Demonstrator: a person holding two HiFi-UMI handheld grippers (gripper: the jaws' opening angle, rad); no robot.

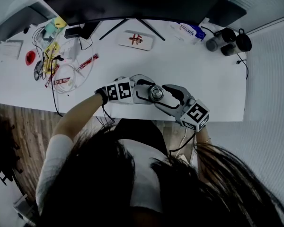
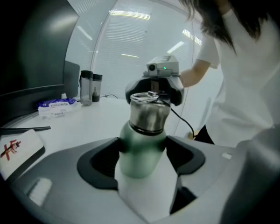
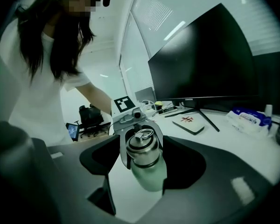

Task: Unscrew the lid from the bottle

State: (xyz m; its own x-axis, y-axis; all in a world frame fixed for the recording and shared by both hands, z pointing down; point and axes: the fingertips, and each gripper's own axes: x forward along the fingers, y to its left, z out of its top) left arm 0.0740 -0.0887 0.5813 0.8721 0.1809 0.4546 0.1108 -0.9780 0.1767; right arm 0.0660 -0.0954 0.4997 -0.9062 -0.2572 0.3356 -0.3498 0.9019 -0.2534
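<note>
Left gripper (image 2: 142, 150), 9 o'clock of bottle (image 2: 140, 160): jaws clamped on green body. Right gripper (image 3: 142, 167), 4 o'clock: jaws closed on lid (image 2: 149, 110)

A monitor (image 1: 132, 1), cables (image 1: 68, 77) and two tumblers (image 1: 217, 39) crowd the white desk (image 1: 203, 77).

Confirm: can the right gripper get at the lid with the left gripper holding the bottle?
Likely yes. The left gripper clamps the bottle on its green body, below the steel lid, leaving that clear; the right gripper, opposite, seems closed on it.
</note>
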